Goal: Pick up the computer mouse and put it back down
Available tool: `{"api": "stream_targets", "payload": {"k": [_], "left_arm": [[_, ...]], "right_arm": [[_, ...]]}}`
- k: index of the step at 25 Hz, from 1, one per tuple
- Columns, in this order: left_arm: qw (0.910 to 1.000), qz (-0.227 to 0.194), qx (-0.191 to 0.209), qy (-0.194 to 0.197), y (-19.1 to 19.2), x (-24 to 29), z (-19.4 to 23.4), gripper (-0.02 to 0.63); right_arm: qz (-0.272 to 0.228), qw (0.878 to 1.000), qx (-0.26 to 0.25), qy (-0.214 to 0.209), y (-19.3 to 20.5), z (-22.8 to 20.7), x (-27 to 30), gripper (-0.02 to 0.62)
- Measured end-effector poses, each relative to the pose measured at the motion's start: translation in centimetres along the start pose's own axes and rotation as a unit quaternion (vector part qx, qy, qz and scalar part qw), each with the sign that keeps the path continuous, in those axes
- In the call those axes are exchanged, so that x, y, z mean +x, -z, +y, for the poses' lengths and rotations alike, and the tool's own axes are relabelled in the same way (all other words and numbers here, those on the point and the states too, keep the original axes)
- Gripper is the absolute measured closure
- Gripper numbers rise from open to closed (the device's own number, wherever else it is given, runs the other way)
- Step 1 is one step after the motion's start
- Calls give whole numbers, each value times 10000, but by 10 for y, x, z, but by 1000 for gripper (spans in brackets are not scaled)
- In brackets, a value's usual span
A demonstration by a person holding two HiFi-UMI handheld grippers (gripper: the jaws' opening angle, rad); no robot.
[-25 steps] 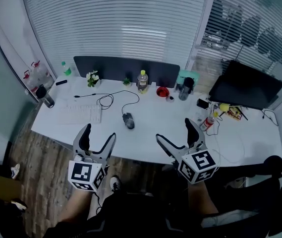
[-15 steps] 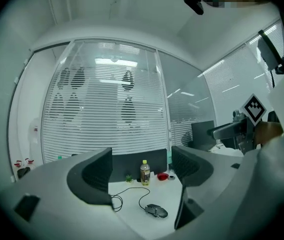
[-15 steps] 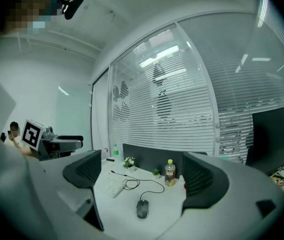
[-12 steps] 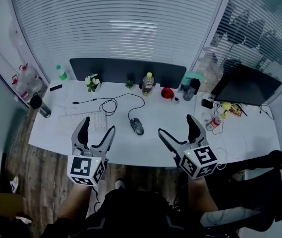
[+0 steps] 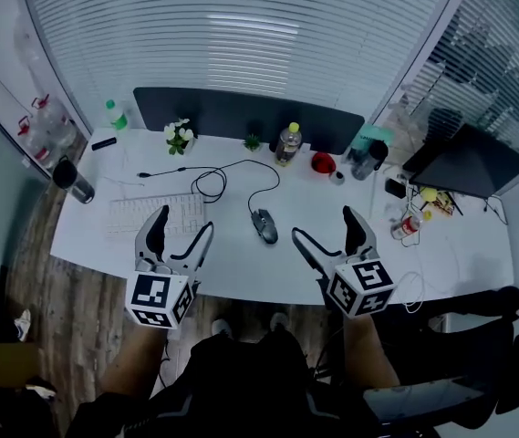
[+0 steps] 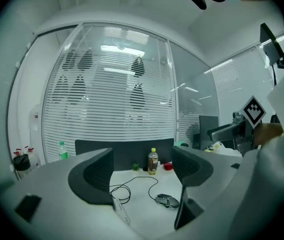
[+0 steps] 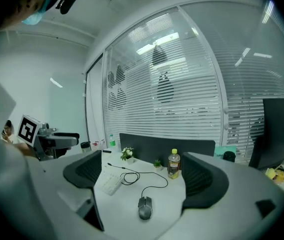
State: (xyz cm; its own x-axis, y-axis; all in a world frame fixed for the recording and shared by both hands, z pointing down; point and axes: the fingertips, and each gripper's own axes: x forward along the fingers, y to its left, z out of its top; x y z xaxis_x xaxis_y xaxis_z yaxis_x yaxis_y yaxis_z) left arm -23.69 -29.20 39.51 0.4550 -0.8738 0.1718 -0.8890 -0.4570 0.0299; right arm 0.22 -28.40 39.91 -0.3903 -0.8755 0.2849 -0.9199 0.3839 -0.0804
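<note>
Left claw (image 5: 183, 222), right claw (image 5: 323, 224) gape empty; mouse (image 5: 264, 226) sits on desk (image 5: 241, 255).

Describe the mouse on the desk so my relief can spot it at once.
Start at the long white desk under the blinds. Near its middle, right of the white keyboard and nearer than the yellow-capped bottle, lies the mouse. It is the only dark rounded thing there, trailing a black cable.
</note>
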Motion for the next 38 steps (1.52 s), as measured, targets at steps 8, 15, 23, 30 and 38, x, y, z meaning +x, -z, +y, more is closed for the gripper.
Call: {"api": "stream_targets", "payload": {"k": [8, 15, 23, 30, 38], "left_arm": [[9984, 437, -112, -340, 44, 25, 7, 236], [9908, 958, -646, -698, 119, 44, 15, 236], [9760, 1543, -1108, -1068, 193, 42, 15, 236], [9630, 2053, -1260, -1213, 245, 35, 9, 236], [9549, 2322, -1399, -1213, 277, 29, 10, 236]], "right_arm": [[488, 9980, 6, -410, 40, -23, 64, 115], [1184, 9896, 77, -819, 106, -35, 121, 124], [1875, 9758, 171, -1108, 189, -28, 166, 135], [2378, 9642, 154, -1166, 247, -21, 185, 135], [2782, 9532, -82, -1178, 290, -8, 201, 138]]}}
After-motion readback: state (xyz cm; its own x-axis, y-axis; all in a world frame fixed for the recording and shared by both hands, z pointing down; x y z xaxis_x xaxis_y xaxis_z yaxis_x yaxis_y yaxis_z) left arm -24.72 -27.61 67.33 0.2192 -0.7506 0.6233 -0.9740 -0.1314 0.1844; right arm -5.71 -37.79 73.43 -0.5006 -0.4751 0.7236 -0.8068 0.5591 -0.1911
